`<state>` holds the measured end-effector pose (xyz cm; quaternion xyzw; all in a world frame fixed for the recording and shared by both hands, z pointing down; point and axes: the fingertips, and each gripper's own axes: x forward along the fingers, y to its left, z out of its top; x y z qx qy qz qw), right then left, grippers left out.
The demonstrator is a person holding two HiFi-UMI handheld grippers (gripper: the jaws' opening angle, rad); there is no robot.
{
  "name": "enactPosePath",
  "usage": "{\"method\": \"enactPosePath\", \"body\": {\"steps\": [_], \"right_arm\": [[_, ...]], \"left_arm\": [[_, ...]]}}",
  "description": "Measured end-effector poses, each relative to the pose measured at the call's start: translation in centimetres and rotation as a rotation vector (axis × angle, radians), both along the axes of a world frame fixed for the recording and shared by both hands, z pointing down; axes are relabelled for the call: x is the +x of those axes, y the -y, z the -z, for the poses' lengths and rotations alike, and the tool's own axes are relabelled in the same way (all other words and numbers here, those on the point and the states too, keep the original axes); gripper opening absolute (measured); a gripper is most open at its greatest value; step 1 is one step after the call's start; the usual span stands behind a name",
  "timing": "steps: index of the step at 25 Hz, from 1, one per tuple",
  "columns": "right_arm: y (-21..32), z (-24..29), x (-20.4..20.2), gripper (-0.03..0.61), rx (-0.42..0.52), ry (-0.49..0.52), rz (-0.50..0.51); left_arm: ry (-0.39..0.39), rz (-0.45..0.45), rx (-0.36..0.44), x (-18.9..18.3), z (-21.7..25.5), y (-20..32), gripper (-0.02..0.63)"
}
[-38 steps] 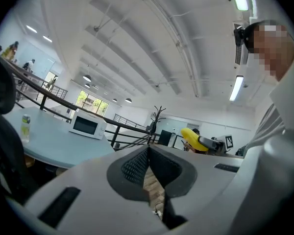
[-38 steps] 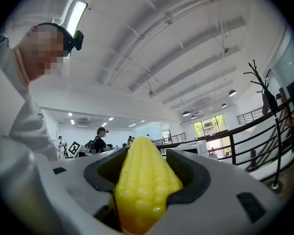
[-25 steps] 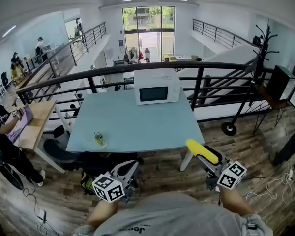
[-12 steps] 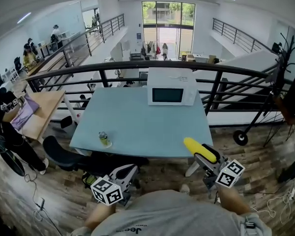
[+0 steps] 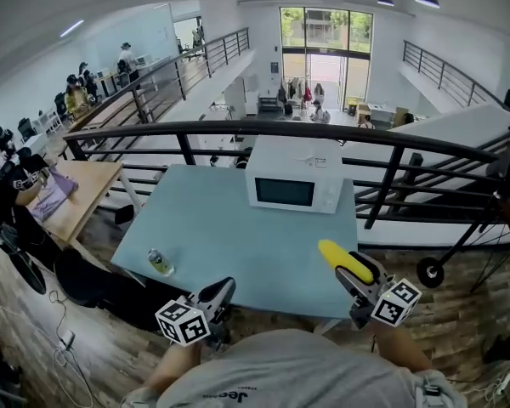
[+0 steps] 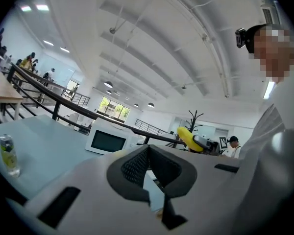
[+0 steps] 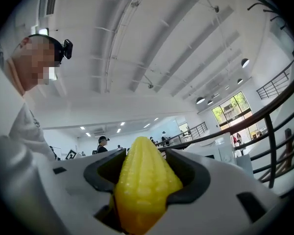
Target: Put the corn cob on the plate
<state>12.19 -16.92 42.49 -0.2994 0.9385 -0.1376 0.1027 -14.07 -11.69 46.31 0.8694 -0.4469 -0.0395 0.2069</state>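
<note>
Right gripper (image 5: 350, 277) fingers pinching yellow corn cob (image 5: 341, 257), left gripper (image 5: 220, 291) fingers pressed together on nothing, can (image 5: 157, 262) label unreadable

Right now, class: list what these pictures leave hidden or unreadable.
The plate: shows in no view.
Rear end of the corn cob: right gripper view, buried inside the right gripper.
Label on the can: head view, too small.
Inside of the microwave: head view, dark door.

Pale blue table (image 5: 221, 228) bears a white microwave (image 5: 293, 189); a small can (image 5: 158, 262) stands apart.
</note>
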Motion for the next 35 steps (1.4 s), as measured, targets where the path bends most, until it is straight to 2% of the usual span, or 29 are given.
{"method": "enactPosePath", "body": {"steps": [4,8,12,16,20,25,32,35], "right_arm": [[4.8,-0.2,5.2,0.264,-0.006,0.005,0.021],[8.3,-0.6,8.9,0.264,-0.01,0.014,0.029],[11.1,-1.2,10.9,0.264,-0.011,0.019,0.023],[13.8,-1.6,12.0,0.264,-0.008,0.012,0.001],[15.9,-0.5,11.5,0.264,0.013,-0.031,-0.027],[19.8,2.6,9.4,0.263,0.084,-0.087,-0.068],[27.7,7.0,4.0,0.262,0.162,-0.165,-0.138],[31.4,7.5,1.8,0.263,0.161,-0.183,-0.155]], "left_arm": [[0.005,0.015,-0.006,5.4,0.6,4.9,0.017],[0.024,0.028,-0.017,9.0,1.1,8.3,0.017],[0.055,0.045,-0.026,10.7,1.2,11.2,0.017],[0.08,0.071,-0.016,10.5,1.5,14.6,0.017],[0.111,0.081,0.03,9.3,3.3,17.9,0.017],[0.14,0.062,0.087,7.3,5.0,23.2,0.017],[0.091,0.006,0.125,3.5,6.9,32.1,0.017],[0.101,0.003,0.129,2.2,6.8,35.2,0.017]]}}
